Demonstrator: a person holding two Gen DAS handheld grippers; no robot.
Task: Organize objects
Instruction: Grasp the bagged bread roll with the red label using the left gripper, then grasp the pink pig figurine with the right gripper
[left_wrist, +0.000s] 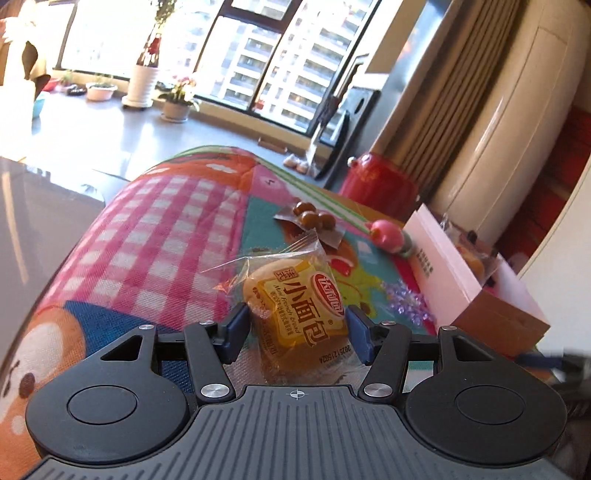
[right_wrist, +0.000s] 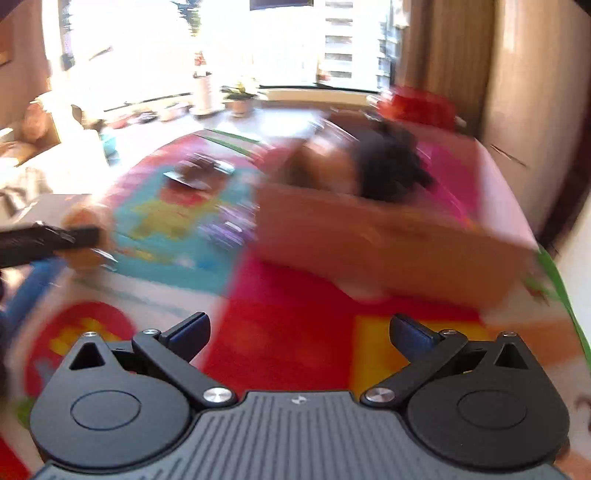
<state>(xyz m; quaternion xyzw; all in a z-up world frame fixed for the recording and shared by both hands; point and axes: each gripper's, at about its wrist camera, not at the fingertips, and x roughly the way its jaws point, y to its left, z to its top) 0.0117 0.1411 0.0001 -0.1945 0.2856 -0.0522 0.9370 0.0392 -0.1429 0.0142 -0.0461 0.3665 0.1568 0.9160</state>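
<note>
Left tool (left_wrist: 295, 328): clenched on wrapped bread packet (left_wrist: 295, 314) | right tool (right_wrist: 299, 332): released wide, holding nothing

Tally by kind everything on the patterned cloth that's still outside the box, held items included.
Wrapped mini bread, held in the left tongs: 1
Packet of brown balls: 1
Pink toy: 1
Purple crystal ornament: 1
Total: 4

bread packet (left_wrist: 295, 306) on blanket (left_wrist: 147, 229), box (left_wrist: 480, 291) to its right
</note>
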